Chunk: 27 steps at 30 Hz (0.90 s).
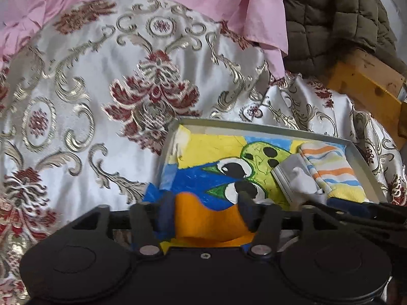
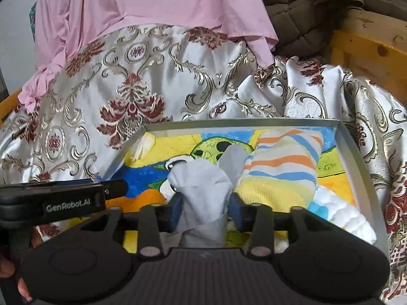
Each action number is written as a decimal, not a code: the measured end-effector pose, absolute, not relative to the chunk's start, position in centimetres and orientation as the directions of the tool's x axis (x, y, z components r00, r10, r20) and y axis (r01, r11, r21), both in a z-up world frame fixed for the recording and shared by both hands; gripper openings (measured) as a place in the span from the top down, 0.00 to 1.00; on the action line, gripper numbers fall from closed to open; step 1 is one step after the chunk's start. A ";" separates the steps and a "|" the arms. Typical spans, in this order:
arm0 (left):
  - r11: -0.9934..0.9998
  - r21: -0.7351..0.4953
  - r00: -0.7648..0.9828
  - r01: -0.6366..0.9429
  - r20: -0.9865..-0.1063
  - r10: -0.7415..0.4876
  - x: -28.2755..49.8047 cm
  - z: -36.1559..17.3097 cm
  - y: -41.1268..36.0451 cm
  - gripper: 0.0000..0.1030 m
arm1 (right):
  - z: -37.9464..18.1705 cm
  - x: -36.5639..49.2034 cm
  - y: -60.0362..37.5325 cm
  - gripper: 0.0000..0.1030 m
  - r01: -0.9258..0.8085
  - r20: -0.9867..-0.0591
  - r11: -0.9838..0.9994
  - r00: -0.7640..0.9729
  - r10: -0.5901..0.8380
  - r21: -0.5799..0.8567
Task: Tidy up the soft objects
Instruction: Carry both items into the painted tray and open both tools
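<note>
A shallow grey box (image 2: 356, 157) lies on the bed, its bottom covered by a bright crayon drawing (image 1: 203, 175). Inside it, a rolled striped sock (image 2: 282, 167) lies at the right, and it also shows in the left wrist view (image 1: 333, 172). A grey-white sock bundle (image 2: 203, 190) stands between the blue pads of my right gripper (image 2: 206, 211). The jaws are parted and the pads do not squeeze it. My left gripper (image 1: 206, 208) hangs open over the orange part of the drawing with nothing between its fingers. The grey-white sock (image 1: 295, 178) lies to its right.
A white fluffy cloth (image 2: 343, 211) fills the box's near right corner. The box rests on a white satin bedspread (image 1: 101, 89) with red and gold flowers. Behind it lie a pink garment (image 2: 152, 5) and an olive quilted jacket (image 1: 330, 20). A wooden frame (image 2: 368, 50) stands at the right.
</note>
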<state>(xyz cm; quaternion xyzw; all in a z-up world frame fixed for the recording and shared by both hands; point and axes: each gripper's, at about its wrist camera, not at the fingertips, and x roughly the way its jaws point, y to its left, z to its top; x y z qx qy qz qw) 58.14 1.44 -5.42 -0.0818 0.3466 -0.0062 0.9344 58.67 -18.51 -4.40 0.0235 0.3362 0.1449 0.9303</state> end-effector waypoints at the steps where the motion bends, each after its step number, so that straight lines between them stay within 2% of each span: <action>1: 0.988 -0.149 0.764 -0.048 -0.642 -0.060 57.9 -5.2 1.4 0.33 | -4.1 58.4 -18.7 0.46 -0.252 -0.612 0.957 0.738 0.285 0.141; 5: 0.990 -0.126 0.790 -0.059 -0.612 -0.031 56.5 -3.6 1.6 0.24 | -2.1 56.9 -19.2 0.38 -0.246 -0.569 0.960 0.774 0.278 0.135; 13: 0.992 -0.099 0.856 -0.084 -0.516 0.021 51.5 1.1 2.0 0.15 | 3.6 52.0 -21.1 0.18 -0.237 -0.434 0.962 0.858 0.273 0.136; 20: 0.989 -0.108 0.907 -0.096 -0.419 0.042 45.0 5.5 1.8 0.04 | 7.4 45.9 -23.0 0.08 -0.238 -0.338 0.961 0.900 0.274 0.142; 27: 0.989 -0.125 0.937 -0.079 -0.349 0.030 38.6 8.0 0.7 0.04 | 8.7 39.7 -24.2 0.02 -0.243 -0.279 0.963 0.923 0.266 0.116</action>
